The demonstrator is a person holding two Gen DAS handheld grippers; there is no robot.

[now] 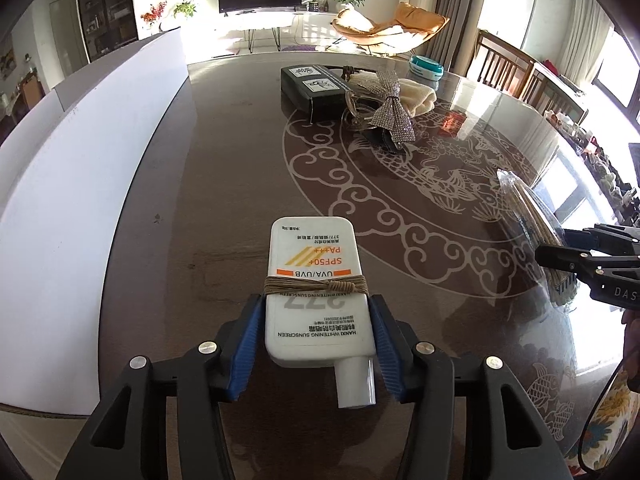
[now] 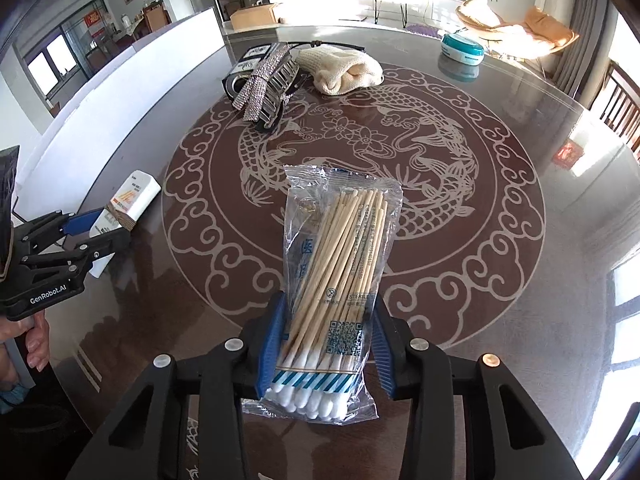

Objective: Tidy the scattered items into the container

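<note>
White card or board [image 1: 80, 168] runs along the left edge of the dark glass-topped table [image 1: 224, 184], whose centre carries a pale fish-and-cloud pattern. Just beside that edge the left gripper [image 1: 316, 312] has its blue pads pressed on both sides of a white sunscreen bottle [image 1: 312, 264] with twine wound round its middle, cap pointing back toward the camera. Further across, the right gripper [image 2: 328, 320] is clamped narrowly on a clear bag of cotton swabs [image 2: 340, 264], cotton tips nearest the camera. At the far side lie a black box [image 1: 308, 88], a rhinestone bow hair clip [image 1: 390, 108], a cream knitted pouch [image 2: 344, 70] and, rightmost, a teal-and-white round tub [image 2: 462, 48].
</note>
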